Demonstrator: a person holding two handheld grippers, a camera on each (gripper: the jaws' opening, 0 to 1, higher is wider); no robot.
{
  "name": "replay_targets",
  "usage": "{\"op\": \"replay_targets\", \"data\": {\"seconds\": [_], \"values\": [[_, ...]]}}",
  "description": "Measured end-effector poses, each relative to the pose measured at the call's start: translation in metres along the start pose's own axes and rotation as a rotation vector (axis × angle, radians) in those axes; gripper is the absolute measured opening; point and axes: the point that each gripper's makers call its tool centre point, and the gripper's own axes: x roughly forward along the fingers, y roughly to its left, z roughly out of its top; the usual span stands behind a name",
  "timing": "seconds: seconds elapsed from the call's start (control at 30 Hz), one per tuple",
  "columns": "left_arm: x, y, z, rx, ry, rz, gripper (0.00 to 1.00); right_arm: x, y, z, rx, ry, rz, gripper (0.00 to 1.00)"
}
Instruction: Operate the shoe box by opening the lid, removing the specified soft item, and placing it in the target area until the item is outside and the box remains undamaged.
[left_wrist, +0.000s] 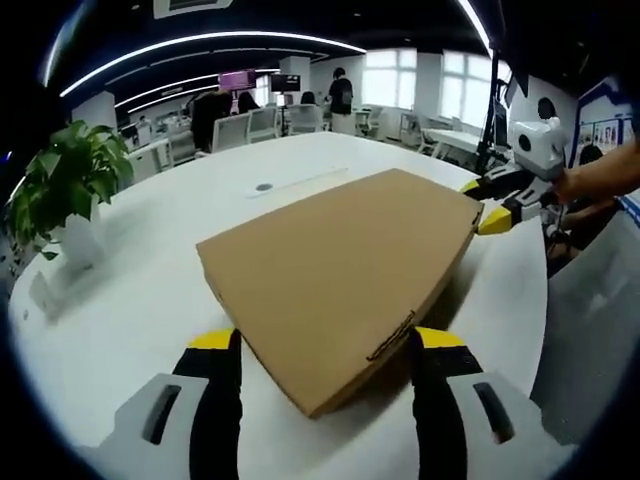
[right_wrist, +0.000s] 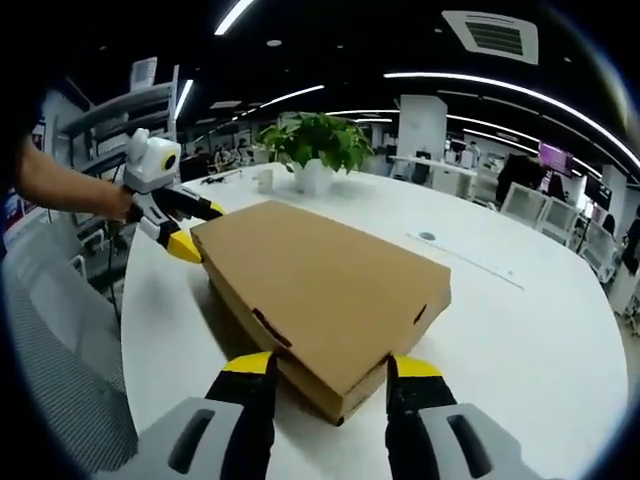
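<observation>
Shoe box (left_wrist: 340, 270): plain brown cardboard, flat and wide, lid shut, lying flat on the white table (left_wrist: 130, 300). Closing tab slots are visible along its side wall (right_wrist: 270, 328). No visible damage. It sits near the table's edge, well apart from the potted plant (right_wrist: 318, 148) at the table's far side. Contents hidden.

Grey gripper (left_wrist: 325, 360), yellow-tipped black jaws

Open office, ceiling light strips (left_wrist: 200, 42), bright windows (left_wrist: 395, 75)
</observation>
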Motion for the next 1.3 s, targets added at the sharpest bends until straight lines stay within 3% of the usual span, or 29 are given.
{"op": "replay_targets", "data": {"seconds": [0.6,1.3], "values": [[-0.017,-0.004,-0.013,0.013,0.038,-0.027,0.69,-0.007,0.024,-0.005,0.002,0.004,0.002,0.38],[-0.049,0.012,-0.034,0.003,0.066,-0.015,0.69,0.004,0.06,0.005,-0.024,0.002,0.052,0.36]]}}
